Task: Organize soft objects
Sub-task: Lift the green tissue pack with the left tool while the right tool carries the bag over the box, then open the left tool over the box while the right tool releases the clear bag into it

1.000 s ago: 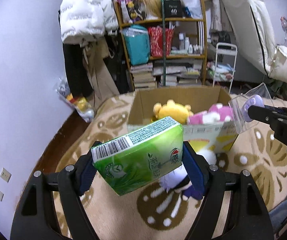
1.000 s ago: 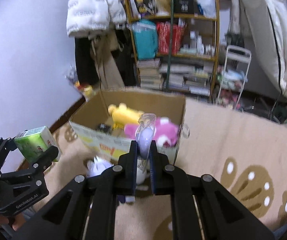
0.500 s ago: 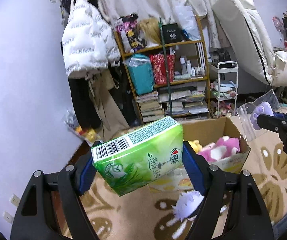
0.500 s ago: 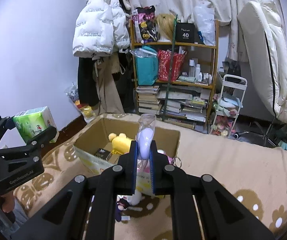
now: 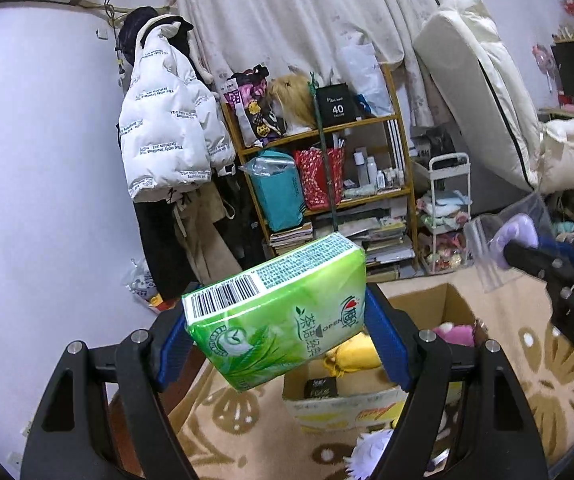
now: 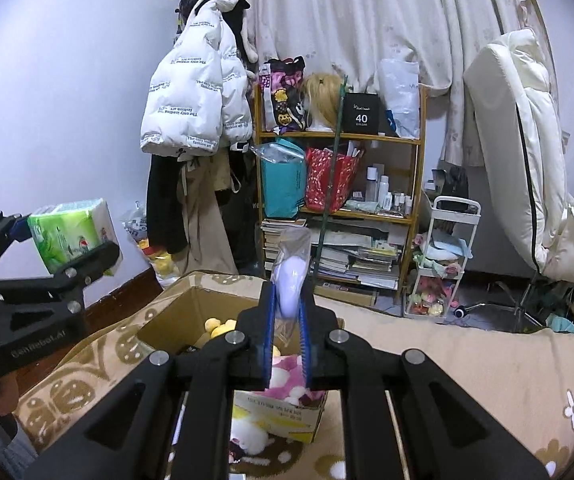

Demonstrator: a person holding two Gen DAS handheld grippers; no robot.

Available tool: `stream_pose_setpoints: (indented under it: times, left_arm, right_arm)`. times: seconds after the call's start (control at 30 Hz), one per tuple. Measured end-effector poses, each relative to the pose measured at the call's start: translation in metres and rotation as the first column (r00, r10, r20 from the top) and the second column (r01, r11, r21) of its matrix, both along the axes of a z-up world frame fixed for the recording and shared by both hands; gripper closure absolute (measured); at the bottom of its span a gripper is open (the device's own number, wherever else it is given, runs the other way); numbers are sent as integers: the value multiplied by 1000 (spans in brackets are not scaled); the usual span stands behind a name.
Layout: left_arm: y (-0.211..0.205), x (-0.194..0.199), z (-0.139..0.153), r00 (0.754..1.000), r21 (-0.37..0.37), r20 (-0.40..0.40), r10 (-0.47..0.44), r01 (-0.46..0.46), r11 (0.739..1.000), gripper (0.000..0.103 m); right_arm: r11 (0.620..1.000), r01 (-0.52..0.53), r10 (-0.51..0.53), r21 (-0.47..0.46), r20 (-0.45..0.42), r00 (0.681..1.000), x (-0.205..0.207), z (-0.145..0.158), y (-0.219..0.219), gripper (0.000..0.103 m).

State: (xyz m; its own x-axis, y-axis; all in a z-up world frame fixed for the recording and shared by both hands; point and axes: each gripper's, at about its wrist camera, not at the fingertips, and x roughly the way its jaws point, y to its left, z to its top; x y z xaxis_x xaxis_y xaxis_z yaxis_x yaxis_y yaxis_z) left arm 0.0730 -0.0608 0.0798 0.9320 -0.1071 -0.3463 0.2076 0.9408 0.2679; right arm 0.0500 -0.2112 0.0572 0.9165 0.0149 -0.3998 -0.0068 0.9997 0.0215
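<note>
Since the earlier frame I have lifted both hands: the cardboard box [image 5: 371,396] has dropped lower in each view and more of the shelf [image 6: 339,184] and curtain shows. My left gripper [image 5: 279,332] has its fingers clamped on the two short ends of the green tissue pack [image 5: 279,312], held above the box's near-left corner. I judge it light and squashy with a slick wrapper, so an end grip like this suits it, but too hard a squeeze would crumple it. My right gripper [image 6: 287,320] has its fingers pressed together on a small clear bag [image 6: 293,268] with something pale purple inside. It is thin and slippery, and best pinched low across the padded part.
</note>
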Motion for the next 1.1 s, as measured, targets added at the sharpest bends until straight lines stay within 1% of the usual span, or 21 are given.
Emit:
stream_pose_setpoints:
  times: [0.17, 0.43, 0.57, 0.7, 0.9, 1.1]
  left_arm:
    - [2, 8, -2, 1000, -13, 14, 4, -4, 1000, 25]
    - [3, 23, -23, 999, -27, -40, -17, 16, 999, 25]
    - [7, 33, -35, 998, -55, -65, -17, 14, 998, 25]
    - [10, 44, -45, 996, -65, -90, -14, 8, 998, 25]
    - [10, 55, -59, 989, -93, -144, -37, 24, 995, 25]
    - [4, 60, -75, 982, -73, -181, -48, 35, 997, 25]
  right_arm:
    - [1000, -6, 6, 15, -10, 1000, 8, -3, -1, 91]
    - [1000, -9, 10, 24, -39, 999, 26, -18, -4, 91]
    - [999, -6, 9, 38, -71, 997, 35, -30, -6, 91]
    - [999, 0, 5, 54, -98, 995, 45, -39, -10, 91]
    - [998, -3, 10, 58, -123, 992, 54, -51, -13, 91]
    - [998, -17, 26, 65, -152, 988, 64, -62, -13, 91]
